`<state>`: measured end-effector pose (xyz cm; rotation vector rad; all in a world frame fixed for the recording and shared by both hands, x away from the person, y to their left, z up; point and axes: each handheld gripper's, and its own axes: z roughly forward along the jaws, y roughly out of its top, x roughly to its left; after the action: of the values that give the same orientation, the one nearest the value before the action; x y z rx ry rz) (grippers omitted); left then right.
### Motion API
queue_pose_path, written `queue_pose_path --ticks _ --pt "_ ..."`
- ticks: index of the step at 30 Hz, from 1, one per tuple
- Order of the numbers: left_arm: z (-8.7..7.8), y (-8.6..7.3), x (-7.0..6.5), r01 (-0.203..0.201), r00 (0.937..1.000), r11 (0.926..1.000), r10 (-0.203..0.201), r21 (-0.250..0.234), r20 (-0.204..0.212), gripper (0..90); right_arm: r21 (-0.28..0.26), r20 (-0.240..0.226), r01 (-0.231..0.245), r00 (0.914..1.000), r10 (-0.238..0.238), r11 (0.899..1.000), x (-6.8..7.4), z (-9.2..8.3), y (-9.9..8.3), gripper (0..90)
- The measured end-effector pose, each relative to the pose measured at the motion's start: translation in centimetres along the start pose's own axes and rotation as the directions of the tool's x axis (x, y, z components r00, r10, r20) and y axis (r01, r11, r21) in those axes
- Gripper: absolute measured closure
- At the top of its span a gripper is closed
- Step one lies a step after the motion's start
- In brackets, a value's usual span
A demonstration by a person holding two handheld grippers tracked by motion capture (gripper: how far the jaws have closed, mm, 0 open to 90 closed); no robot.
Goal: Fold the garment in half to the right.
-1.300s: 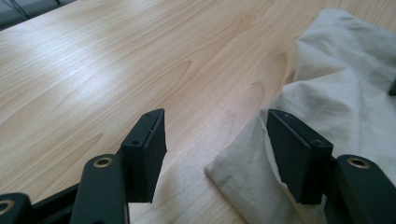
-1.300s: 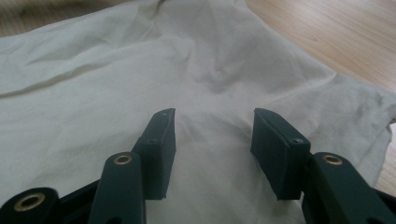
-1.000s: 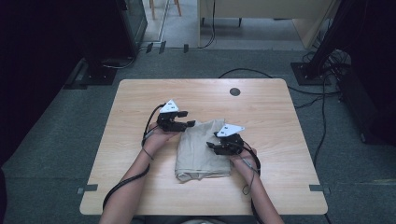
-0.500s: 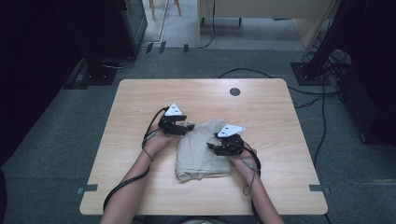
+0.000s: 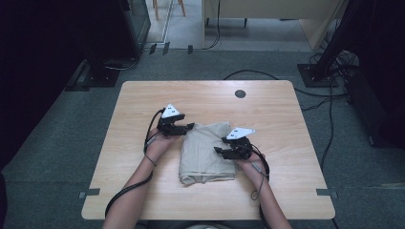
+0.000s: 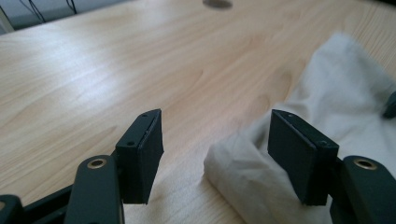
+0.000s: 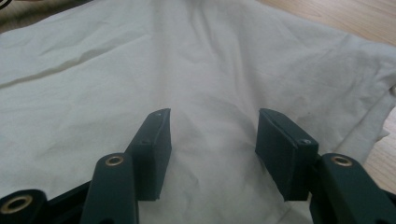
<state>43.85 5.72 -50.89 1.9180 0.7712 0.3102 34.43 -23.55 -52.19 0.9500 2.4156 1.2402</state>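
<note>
A folded beige cloth [image 5: 205,152] lies in the middle of the wooden table [image 5: 200,98]. My left gripper [image 5: 188,128] lies at the cloth's far left corner. In the left gripper view, that gripper [image 6: 217,135] is open and its jaws have just been opening. A rolled corner of the cloth [image 6: 345,93] lies between them beside the right jaw, unpinched. My right gripper [image 5: 217,150] rests over the cloth's right side and points left. In the right gripper view, that gripper [image 7: 212,126] is open above flat cloth [image 7: 187,60], and its jaws have also just been opening.
A round dark cable hole [image 5: 240,94] sits near the table's far edge, seen also as a cable hole [image 6: 217,3] in the left gripper view. Bare wood [image 6: 116,60] stretches left of the cloth. Cables and dark equipment stand on the floor around the table.
</note>
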Motion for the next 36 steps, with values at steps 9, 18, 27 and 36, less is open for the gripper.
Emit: queue_pose_path --ticks 9,18,27,36 --pt "-0.7 -0.2 -0.5 -0.020 0.9992 0.9998 0.020 -0.004 0.033 30.9 -0.059 0.001 0.003 1.0000 -0.003 0.998 -0.8 -0.1 0.6 38.5" --pt "-0.3 -0.9 -0.9 -0.024 0.9989 0.9995 0.024 0.021 0.042 30.3 -0.088 0.014 0.037 0.9993 -0.036 0.995 -1.2 0.2 1.0 34.6" --pt "-0.1 -1.4 -0.4 -0.005 0.9997 0.9987 0.004 0.051 0.025 30.4 -0.044 0.011 0.038 0.9992 -0.038 0.998 -1.7 0.9 1.0 34.7" --pt "-0.2 -1.4 -0.6 -0.002 1.0000 0.9985 0.003 0.055 -0.005 30.4 -0.023 0.010 0.022 0.9997 -0.022 0.999 -2.0 0.8 0.6 34.5"
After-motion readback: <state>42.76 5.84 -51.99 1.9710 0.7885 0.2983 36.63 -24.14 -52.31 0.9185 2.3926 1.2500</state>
